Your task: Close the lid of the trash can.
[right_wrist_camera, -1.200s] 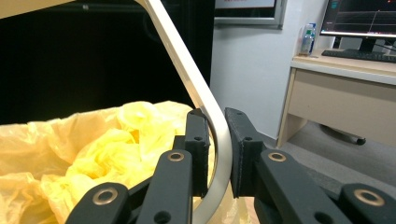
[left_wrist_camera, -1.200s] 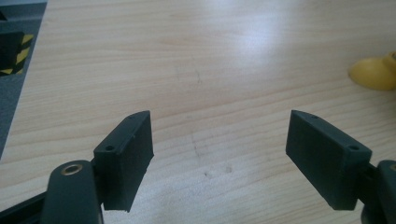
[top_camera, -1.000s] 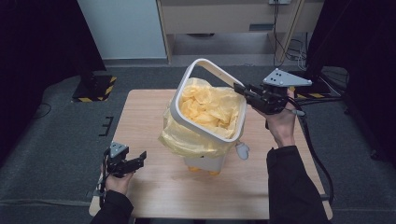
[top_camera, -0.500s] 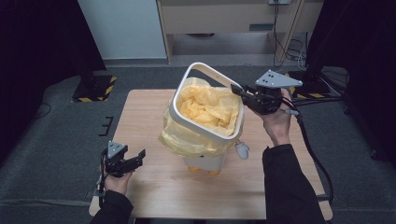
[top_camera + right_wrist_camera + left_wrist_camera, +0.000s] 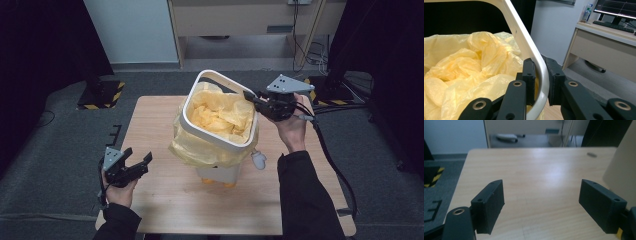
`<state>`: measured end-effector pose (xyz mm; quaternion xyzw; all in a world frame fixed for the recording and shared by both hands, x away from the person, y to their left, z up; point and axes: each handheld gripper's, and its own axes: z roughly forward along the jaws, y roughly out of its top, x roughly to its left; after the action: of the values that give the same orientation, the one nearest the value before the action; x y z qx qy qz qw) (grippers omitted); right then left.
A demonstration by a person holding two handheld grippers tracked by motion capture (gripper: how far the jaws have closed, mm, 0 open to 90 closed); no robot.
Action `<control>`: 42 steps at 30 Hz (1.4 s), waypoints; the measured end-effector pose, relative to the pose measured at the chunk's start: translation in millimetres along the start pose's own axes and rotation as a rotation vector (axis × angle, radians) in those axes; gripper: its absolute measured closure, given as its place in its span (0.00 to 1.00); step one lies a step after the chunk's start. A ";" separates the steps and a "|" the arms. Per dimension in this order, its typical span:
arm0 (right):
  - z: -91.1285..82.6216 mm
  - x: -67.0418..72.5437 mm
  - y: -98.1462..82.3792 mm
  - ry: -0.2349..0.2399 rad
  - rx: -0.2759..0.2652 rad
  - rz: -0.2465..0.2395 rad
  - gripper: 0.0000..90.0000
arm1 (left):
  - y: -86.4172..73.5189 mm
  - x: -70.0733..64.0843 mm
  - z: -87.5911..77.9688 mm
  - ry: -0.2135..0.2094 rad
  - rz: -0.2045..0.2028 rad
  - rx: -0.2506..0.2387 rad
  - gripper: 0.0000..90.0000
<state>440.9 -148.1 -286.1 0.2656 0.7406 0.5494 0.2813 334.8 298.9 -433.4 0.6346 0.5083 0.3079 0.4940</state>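
The left gripper point(image 5: 134, 165) sits at about eight o'clock on the wooden table point(image 5: 165, 125), held low in the person's left hand point(image 5: 120, 192) near the front left edge. Its fingers point(image 5: 489, 205) stand wide apart with bare tabletop between them and grip nothing. In the left gripper view, a pale wall of the bin fills the far right edge, just beside the right finger.

At the centre of the table stands a small white bin point(image 5: 220, 172) with a yellow plastic bag point(image 5: 217, 115) inside; the bag's edge spills over the outside and hangs around the body. A white rectangular ring point(image 5: 220, 134) that frames the bag's mouth is tilted, its far side raised higher than its near side. A small white rounded piece point(image 5: 258, 159) juts from the bin's side at about four o'clock.

The right gripper point(image 5: 252, 98) comes in at about two o'clock, held by the right hand point(image 5: 292, 131) above the table. Its fingers point(image 5: 529, 75) are clamped on the ring's raised edge, one inside against the yellow bag, the other outside.
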 end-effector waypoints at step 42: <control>2.7 3.5 -1.3 -0.008 0.033 -0.031 0.88 | 127.9 -79.7 -26.0 -0.099 0.014 -0.523 0.07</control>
<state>440.2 -144.2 -288.4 0.2609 0.7525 0.5315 0.2883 331.8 232.1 -295.9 0.5030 0.3824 0.4008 0.6634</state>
